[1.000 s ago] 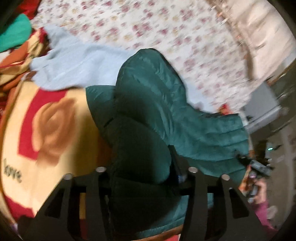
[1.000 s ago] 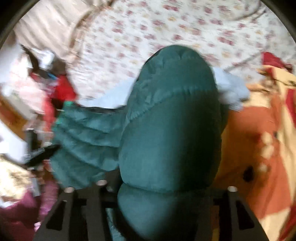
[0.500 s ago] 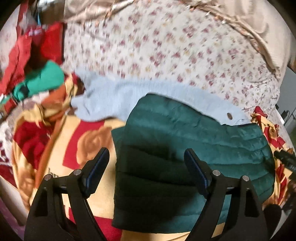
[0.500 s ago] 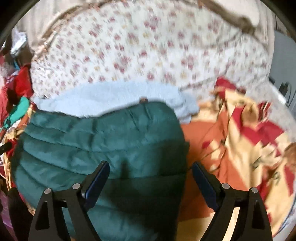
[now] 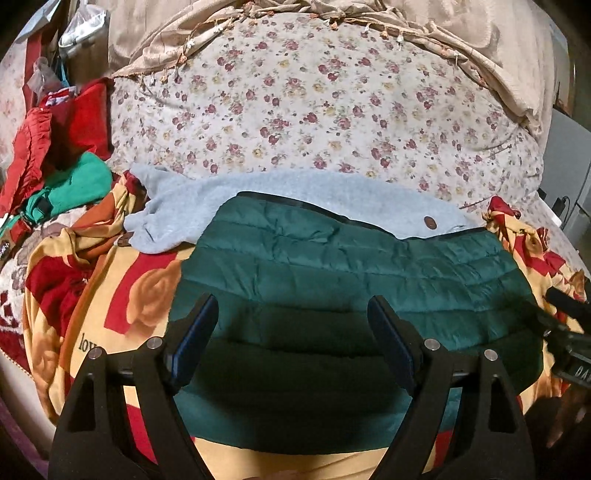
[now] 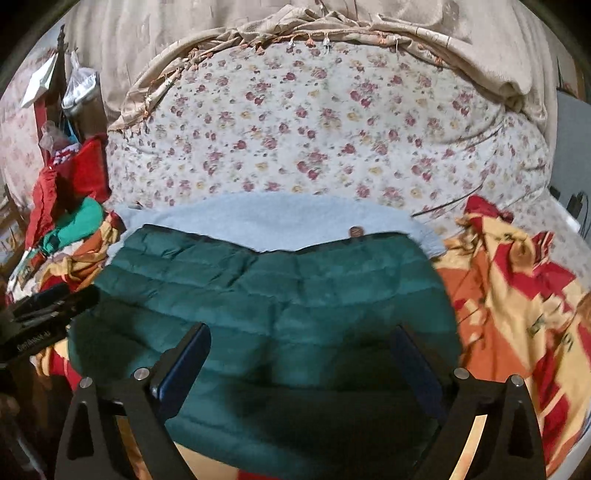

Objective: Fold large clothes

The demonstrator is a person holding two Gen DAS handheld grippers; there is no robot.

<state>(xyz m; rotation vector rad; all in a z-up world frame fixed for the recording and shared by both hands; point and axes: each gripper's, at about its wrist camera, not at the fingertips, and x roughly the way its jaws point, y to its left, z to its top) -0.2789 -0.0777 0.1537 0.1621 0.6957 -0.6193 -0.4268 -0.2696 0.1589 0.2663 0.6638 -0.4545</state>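
Observation:
A dark green quilted jacket (image 5: 351, 280) (image 6: 273, 295) lies folded flat on a yellow and red rose blanket (image 5: 147, 295). Its far edge overlaps a pale blue fleece garment (image 5: 295, 192) (image 6: 280, 218) spread behind it. My left gripper (image 5: 291, 306) hovers over the jacket's near left half, open, with nothing between its fingers. My right gripper (image 6: 301, 332) hangs over the near right half. Its jaws are opening and its pads are off the fabric. The jacket's near edge is hidden behind both tools.
A floral sheet (image 5: 314, 110) covers the bed beyond, with a beige tasselled cloth (image 5: 424, 33) at the back. Red and bright green clothes (image 5: 66, 177) are heaped at the left. The blanket is bunched up at the right (image 6: 517, 295).
Both grippers let go of the green jacket, opened wide and drew back and up. The jacket, bulging up between the jaws before, now lies flat and folded.

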